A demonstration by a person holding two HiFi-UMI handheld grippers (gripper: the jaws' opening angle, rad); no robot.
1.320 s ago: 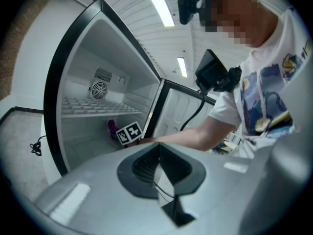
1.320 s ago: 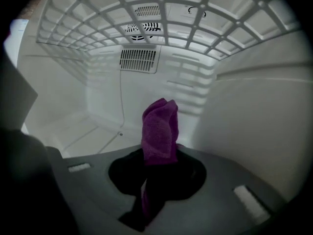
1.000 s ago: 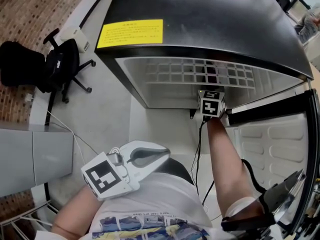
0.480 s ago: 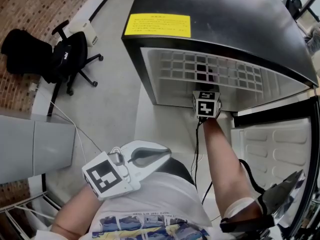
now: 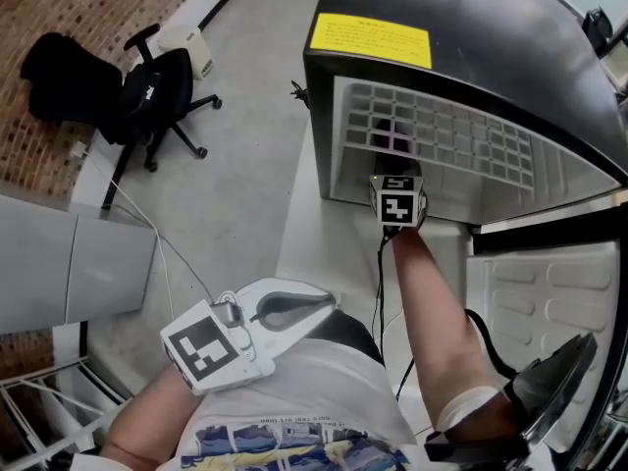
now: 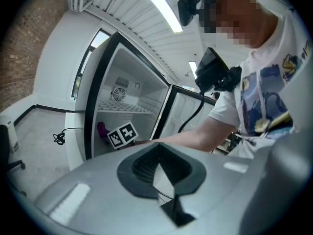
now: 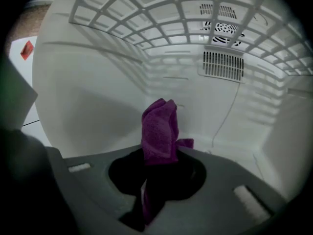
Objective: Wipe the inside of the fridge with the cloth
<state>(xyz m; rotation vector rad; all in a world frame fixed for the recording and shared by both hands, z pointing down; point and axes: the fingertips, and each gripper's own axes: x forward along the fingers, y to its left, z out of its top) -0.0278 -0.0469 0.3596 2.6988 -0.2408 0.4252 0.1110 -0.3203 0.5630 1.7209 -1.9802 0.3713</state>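
The person is reaching into the open fridge [image 5: 471, 57] with the right gripper [image 5: 394, 170]. It sits just under the white wire shelf [image 5: 442, 135], low down in the fridge. Its jaws are squeezed tight on the purple cloth [image 7: 160, 131].

The cloth is soft and fuzzy, like a little towel. It is folded into a thick bunch. One end is pinched deep between the jaws, and the rest sticks straight out in front of them, long and narrow, with a small flap hanging off to one side. From above, only a bit of purple peeks through the shelf bars.

The tip of the cloth points at the white back wall [image 7: 98, 97] of the fridge, a bit to the left of the vent [image 7: 223, 65]. The cloth looks close to the wall, but I cannot tell if it touches. I think the next move is to push the cloth onto the white wall or floor and rub it there.

The left gripper [image 5: 324, 304] is far from the fridge, held near the person's tummy. Its jaws are closed together with nothing in them. So the right hand is the one near the work.
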